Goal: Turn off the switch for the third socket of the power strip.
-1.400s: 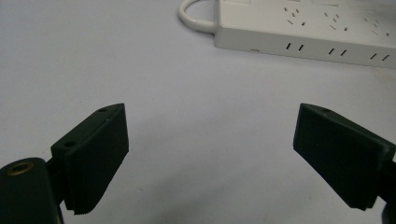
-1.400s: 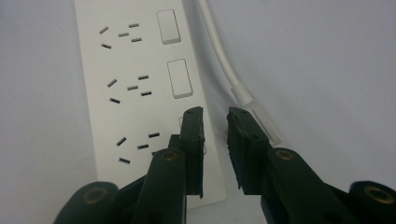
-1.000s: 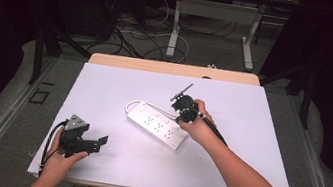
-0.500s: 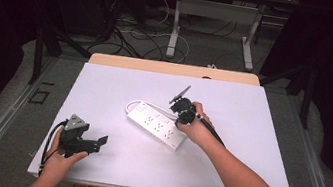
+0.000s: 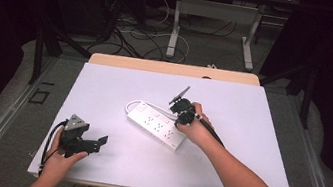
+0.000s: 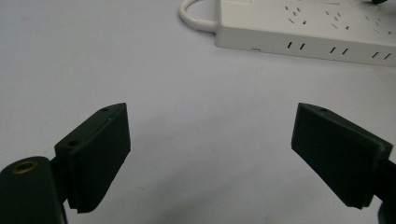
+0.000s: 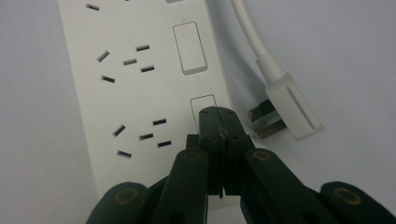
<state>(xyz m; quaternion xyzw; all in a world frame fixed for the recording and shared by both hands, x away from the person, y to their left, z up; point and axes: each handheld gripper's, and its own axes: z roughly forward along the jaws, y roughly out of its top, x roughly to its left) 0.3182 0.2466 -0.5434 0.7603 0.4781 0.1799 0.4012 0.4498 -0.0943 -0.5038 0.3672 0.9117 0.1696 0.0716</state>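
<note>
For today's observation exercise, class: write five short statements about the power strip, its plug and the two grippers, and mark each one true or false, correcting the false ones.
1. The right gripper is shut, its tip at a switch on the power strip. True.
2. The left gripper grips the power strip. False: it is open and holds nothing, with the strip lying farther off.
3. The plug is pushed into a socket. False: it lies loose on the table beside the strip.
4. The power strip is white. True.
5. The strip's cable is black. False: it is white.
</note>
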